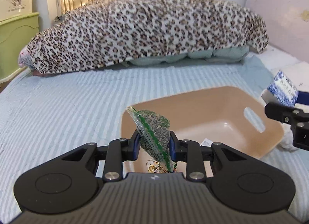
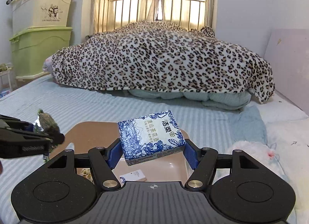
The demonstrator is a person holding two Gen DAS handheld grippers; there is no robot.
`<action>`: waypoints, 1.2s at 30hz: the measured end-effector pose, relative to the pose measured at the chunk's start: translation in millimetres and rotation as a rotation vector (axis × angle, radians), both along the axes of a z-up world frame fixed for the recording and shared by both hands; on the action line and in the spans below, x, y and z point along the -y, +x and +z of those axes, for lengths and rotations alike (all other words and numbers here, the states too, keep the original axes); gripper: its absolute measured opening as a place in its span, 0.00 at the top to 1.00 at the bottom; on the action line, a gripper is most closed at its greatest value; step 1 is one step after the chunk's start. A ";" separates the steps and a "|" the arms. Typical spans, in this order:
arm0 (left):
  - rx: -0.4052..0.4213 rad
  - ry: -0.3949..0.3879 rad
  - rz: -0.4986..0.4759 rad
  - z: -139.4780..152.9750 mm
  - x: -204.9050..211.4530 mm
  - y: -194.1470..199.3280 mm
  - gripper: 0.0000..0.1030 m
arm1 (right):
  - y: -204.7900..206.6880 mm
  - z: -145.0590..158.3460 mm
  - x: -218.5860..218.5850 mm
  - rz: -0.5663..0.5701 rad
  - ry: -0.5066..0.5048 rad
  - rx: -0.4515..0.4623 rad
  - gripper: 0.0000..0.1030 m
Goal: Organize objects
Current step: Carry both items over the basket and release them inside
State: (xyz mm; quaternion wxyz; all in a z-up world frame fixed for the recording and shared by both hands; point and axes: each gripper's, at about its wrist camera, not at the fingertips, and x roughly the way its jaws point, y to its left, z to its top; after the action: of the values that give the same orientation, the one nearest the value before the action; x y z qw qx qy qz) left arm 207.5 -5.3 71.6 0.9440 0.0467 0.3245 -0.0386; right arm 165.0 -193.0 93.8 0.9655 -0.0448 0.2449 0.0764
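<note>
Both hand-held grippers hang over the bin (image 1: 270,139) on the bed: left (image 1: 154,144) clenched on the seed bag (image 1: 152,129), near-left rim; right (image 2: 152,152) grasping the tissue box (image 2: 150,137), long axis crosswise, above the middle.

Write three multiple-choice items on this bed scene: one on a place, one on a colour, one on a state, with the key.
1. Where is the tissue pack?
A. Flat on the bedsheet
B. Between the right gripper's fingers, above the bin
C. Under the blanket

2. What colour is the bin?
A. Beige-pink
B. Bright red
C. Black

3. What state is the left gripper in?
A. Wide open and empty
B. Shut on the seed packet
C. Out of view

Key: B, the right gripper pinches it over the bin; A, its walls show beige-pink; B, both pads press the packet.
</note>
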 end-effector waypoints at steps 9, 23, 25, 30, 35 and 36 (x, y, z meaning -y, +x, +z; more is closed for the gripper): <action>-0.147 0.061 -0.001 -58.1 13.9 41.5 0.69 | 47.5 -49.3 -7.1 -0.032 -0.036 -0.127 0.38; -0.082 0.104 -0.044 -42.4 17.5 15.8 0.37 | 43.3 -68.3 -11.2 -0.022 -0.068 -0.178 0.25; -0.068 0.088 -0.042 -31.5 12.8 8.0 0.35 | 35.2 -58.0 -9.3 -0.024 -0.061 -0.157 0.21; -0.068 0.064 -0.052 -15.8 1.0 -16.7 0.29 | 6.3 -42.1 -3.5 -0.016 -0.031 -0.133 0.11; -0.070 0.051 -0.046 -8.9 -9.0 -41.4 0.25 | -21.9 -47.9 0.6 -0.007 -0.037 -0.159 0.05; -0.074 0.051 -0.047 -8.5 -10.6 -45.4 0.25 | -26.8 -51.0 1.5 -0.005 -0.038 -0.169 0.05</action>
State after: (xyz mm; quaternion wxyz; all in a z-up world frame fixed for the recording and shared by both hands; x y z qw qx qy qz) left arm 162.1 5.3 63.1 0.9287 0.0768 0.3586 -0.0544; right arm 138.2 -194.4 42.8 0.9406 -0.0559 0.3268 0.0727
